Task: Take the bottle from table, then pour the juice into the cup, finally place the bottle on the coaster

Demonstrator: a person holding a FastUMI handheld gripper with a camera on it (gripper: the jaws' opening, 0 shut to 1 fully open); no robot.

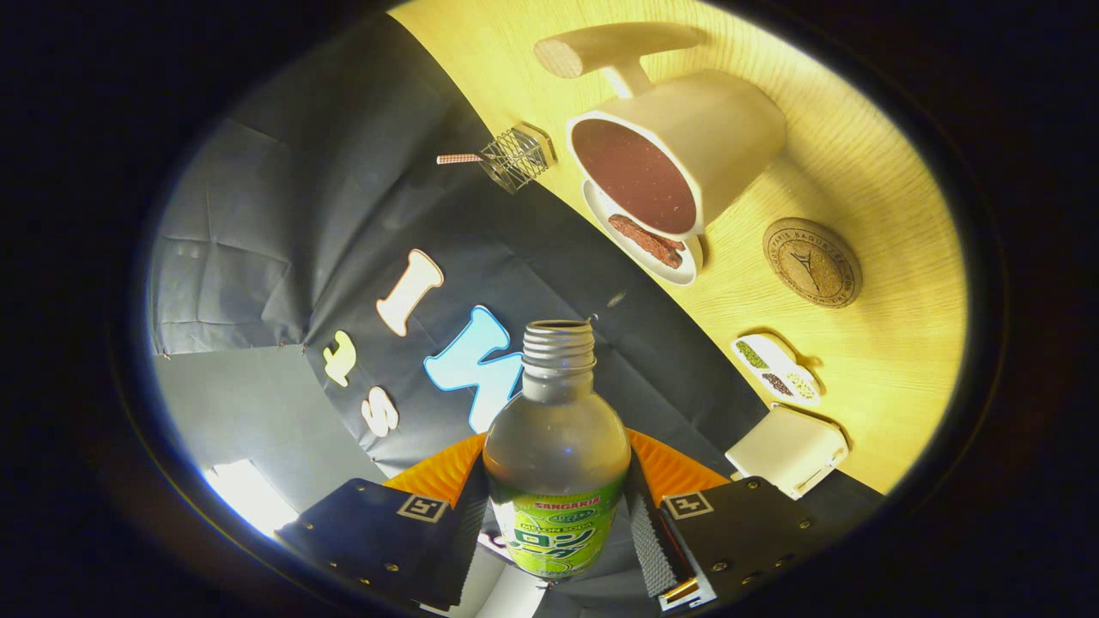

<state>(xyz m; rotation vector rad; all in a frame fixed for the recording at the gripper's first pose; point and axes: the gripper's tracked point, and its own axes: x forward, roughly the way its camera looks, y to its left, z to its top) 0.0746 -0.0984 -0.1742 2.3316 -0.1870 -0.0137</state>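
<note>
A clear bottle (556, 463) with a green label and no cap sits between my fingers, and the gripper (556, 524) is shut on it at label height. The whole view is rolled, so the wooden table (893, 343) rises steeply beyond the bottle. A white cup (687, 146) with a dark inside and a long handle stands on the table well beyond the bottle's open neck. A round cork coaster (812, 262) lies on the table beside the cup, nearer to me.
A small white dish (648, 245) with brown food sits against the cup. A wire holder (518, 157) stands at the table's edge. Closer in are an oblong dish (777, 369) of seasonings and a white box (788, 451).
</note>
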